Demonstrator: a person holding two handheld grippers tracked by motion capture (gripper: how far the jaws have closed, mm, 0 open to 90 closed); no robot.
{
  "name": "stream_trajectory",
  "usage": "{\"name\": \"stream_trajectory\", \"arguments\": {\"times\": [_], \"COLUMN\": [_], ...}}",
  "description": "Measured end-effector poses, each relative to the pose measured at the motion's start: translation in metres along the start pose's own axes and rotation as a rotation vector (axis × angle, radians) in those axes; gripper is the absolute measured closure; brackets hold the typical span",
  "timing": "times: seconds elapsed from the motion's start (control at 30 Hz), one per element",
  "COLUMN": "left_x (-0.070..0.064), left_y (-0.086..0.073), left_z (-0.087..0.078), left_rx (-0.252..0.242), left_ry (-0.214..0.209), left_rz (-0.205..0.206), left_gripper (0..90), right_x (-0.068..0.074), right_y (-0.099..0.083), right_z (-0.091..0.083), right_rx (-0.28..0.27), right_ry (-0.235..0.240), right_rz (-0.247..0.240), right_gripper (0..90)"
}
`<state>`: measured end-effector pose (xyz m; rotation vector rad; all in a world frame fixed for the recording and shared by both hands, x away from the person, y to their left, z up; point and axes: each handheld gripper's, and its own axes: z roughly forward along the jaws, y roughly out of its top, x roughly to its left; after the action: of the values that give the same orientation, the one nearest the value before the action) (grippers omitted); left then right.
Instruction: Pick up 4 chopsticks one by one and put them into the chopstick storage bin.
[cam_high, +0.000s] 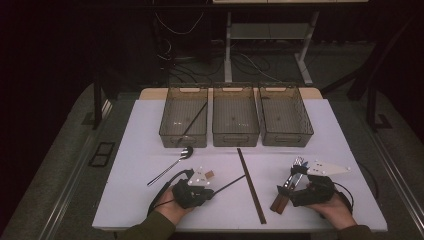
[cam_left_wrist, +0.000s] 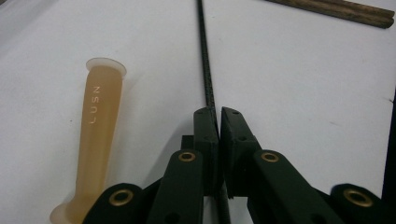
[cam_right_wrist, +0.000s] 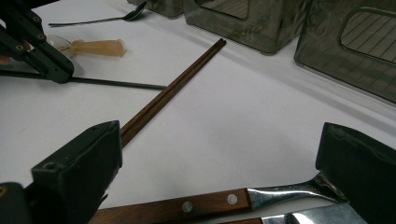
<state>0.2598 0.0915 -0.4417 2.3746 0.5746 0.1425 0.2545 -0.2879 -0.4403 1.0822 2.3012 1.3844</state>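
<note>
In the high view the left gripper (cam_high: 212, 190) sits at the lower centre-left of the frame, held in the person's left hand (cam_high: 172, 207). Its jaws are pressed together on a thin black rod (cam_high: 231, 183) that runs from the jaw tips up and to the right across the white table (cam_high: 135, 145). The left gripper view shows this from close by: the two black jaws meet at the middle of the frame with the black rod (cam_left_wrist: 206, 60) clamped between them and stretching straight up to the top edge.

At the left of that same view lies a translucent amber handle (cam_left_wrist: 95, 135), flared at both ends, just beside the jaws. Pale raised letters run along it and read "LUSN"; no other writing can be read.

The right gripper (cam_high: 289, 186) is at the lower right of the high view, in the right hand (cam_high: 336, 207). In the right gripper view its jaws stand wide apart at the bottom corners of the frame, gripping nothing, with a wooden-handled utensil (cam_right_wrist: 201, 204) lying on the table between them, two rivets on its handle.

A pair of dark wooden chopsticks (cam_high: 250, 184) lies on the table between the two grippers. A spoon (cam_high: 170, 166) rests above the left gripper, and three smoky plastic bins (cam_high: 235, 116) stand in a row at the upper middle.
</note>
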Motion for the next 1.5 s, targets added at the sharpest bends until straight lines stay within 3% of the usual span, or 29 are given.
{"name": "stream_trajectory", "arguments": {"times": [0.17, 0.2, 0.33, 0.5, 0.63, 0.87, 1.13, 1.3, 1.5], "left_x": [0.000, 0.002, 0.002, 0.007, 0.011, 0.013, 0.019, 0.022, 0.025], "left_y": [0.000, 0.001, 0.000, 0.001, 0.000, 0.002, 0.004, 0.005, 0.009], "left_z": [0.000, 0.000, 0.000, -0.003, -0.008, -0.013, -0.023, -0.028, -0.031], "left_rx": [0.002, 0.005, -0.002, 0.002, -0.029, -0.052, -0.109, -0.118, -0.117], "left_ry": [-0.003, -0.004, -0.013, -0.025, -0.042, -0.061, -0.075, -0.073, -0.072], "left_rz": [-0.022, -0.012, -0.044, -0.025, -0.056, -0.056, -0.091, -0.107, -0.099], "left_gripper": [85.9, 86.0, 86.0, 85.9, 85.9, 85.9, 85.9, 85.9, 85.9], "right_x": [0.000, 0.000, 0.000, 0.000, 0.000, -0.001, -0.001, -0.001, -0.001], "right_y": [0.000, 0.000, 0.000, 0.000, 0.000, 0.000, 0.000, 0.000, 0.000], "right_z": [0.000, 0.000, 0.000, 0.000, 0.000, 0.000, 0.000, 0.000, 0.000], "right_rx": [-0.001, -0.002, -0.001, -0.003, -0.003, -0.003, -0.002, -0.004, -0.005], "right_ry": [0.000, 0.000, 0.000, 0.001, 0.001, 0.001, 0.001, 0.003, 0.003], "right_rz": [0.003, 0.003, 0.003, 0.003, 0.004, 0.001, 0.003, 0.001, 0.001], "right_gripper": [0.7, 0.7, 0.7, 0.7, 0.7, 0.7, 0.7, 0.7, 0.7]}}
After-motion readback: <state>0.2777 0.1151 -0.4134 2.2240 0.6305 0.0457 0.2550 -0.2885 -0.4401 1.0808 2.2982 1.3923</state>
